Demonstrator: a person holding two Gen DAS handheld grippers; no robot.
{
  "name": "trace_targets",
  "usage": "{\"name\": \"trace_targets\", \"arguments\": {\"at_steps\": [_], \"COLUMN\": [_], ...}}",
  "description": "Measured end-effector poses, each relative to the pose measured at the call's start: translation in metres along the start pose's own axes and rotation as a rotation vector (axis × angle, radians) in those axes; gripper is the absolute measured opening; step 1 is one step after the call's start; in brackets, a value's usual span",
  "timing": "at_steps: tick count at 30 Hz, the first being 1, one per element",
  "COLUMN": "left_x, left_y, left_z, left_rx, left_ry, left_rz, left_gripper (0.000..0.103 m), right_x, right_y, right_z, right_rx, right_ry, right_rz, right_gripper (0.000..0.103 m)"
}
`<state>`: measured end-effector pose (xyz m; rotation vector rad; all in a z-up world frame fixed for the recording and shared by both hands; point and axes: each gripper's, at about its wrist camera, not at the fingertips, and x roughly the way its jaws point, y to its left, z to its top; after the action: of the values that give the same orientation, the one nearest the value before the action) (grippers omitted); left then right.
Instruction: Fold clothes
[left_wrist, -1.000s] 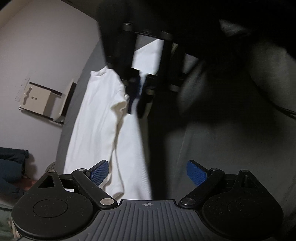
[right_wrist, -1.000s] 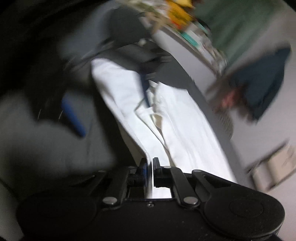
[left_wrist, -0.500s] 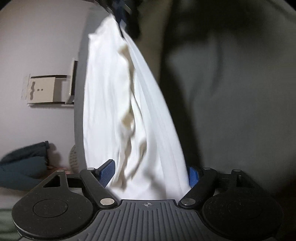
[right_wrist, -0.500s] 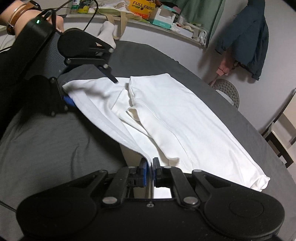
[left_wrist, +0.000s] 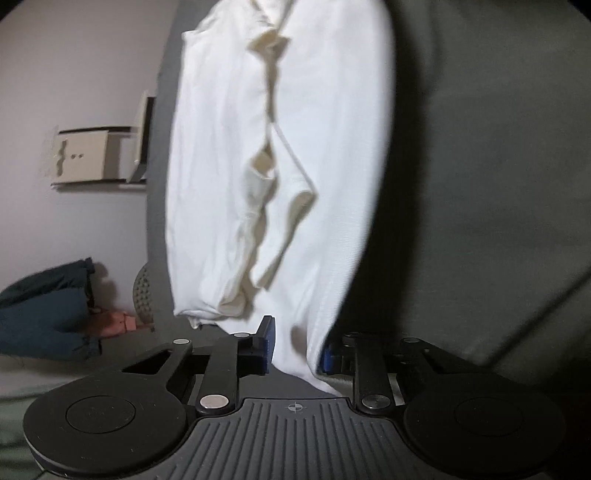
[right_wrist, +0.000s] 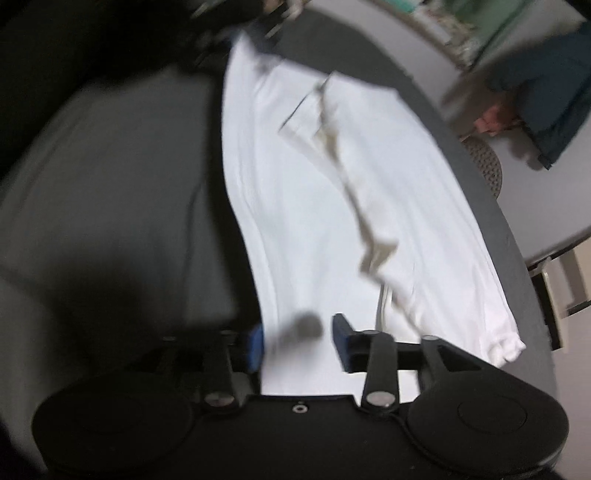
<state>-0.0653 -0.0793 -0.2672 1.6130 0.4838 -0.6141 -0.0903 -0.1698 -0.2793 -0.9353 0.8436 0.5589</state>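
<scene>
A dark grey tabletop (left_wrist: 480, 155) fills most of the room's middle, and a white shirt (left_wrist: 229, 155) lies stretched along it near the far edge, folded lengthwise with a loose flap creased down its centre. Beyond the edge a dark blue jacket (right_wrist: 554, 92) hangs against the pale wall, with a cream chair (left_wrist: 99, 155) further along. At one end of the shirt the left gripper (left_wrist: 295, 349) has its fingers parted with cloth running between the blue pads — whether they pinch it I cannot tell. At the other end the right gripper (right_wrist: 298, 345) sits over the hem with its fingers spread apart, the fabric lying loose between them. The right view is blurred.
</scene>
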Motion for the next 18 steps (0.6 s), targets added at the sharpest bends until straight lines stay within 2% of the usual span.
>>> {"name": "trace_targets", "arguments": {"at_steps": [3,6,10,18], "left_x": [0.003,0.006,0.007,0.000], "left_y": [0.004,0.006,0.003,-0.010], "left_z": [-0.002,-0.004,-0.009,-0.011], "left_rx": [-0.019,-0.033,-0.008,0.061], "left_ry": [-0.002,-0.001,0.003,0.029], "left_rz": [0.040,0.034,0.020,-0.023], "left_gripper": [0.025,0.025,0.025,0.025], "right_x": [-0.002,-0.005,-0.009,-0.002], "right_y": [0.011,0.022,0.035,0.038], "right_z": [-0.007,-0.016,-0.041,-0.067], "right_rx": [-0.060,-0.128,-0.285,-0.421], "right_ry": [0.063,0.123,0.178,0.192], "right_rz": [-0.050,-0.099,-0.185,-0.293], "right_gripper": [0.053,0.056,0.062,0.066]}}
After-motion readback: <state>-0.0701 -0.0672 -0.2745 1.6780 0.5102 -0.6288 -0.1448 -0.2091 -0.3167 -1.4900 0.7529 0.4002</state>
